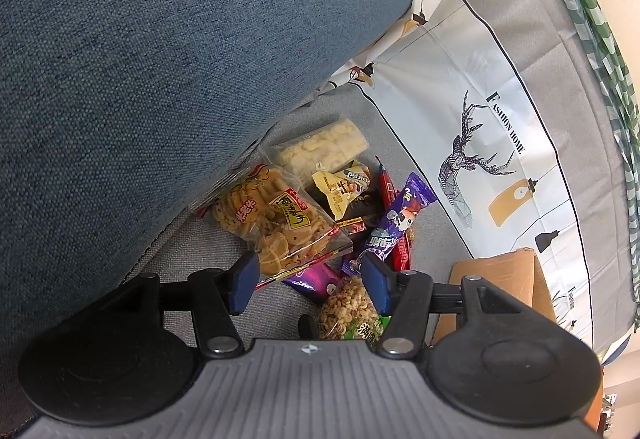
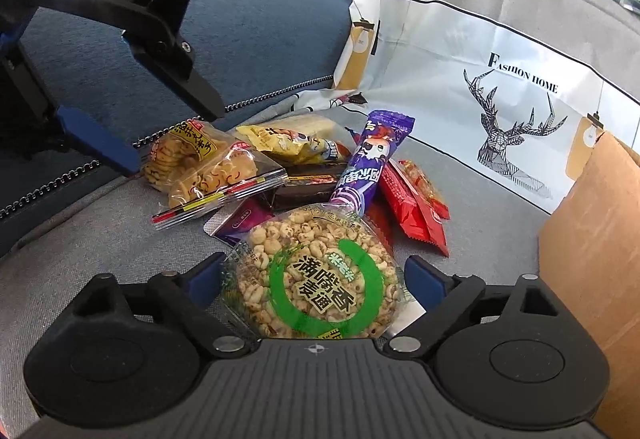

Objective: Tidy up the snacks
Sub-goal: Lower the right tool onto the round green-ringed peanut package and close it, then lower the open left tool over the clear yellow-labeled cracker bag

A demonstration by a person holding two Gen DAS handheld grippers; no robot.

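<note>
jaws of right gripper apart, straddling puffed-grain pack, prob to grab it for cardboard box. left gripper jaws apart above cookie bag; snack pile on sofa seat.

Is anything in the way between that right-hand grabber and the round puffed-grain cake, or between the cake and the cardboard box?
Nothing visible. The cake already sits between the right gripper's open fingers, and only bare sofa cushion separates it from the box at its right.
</note>
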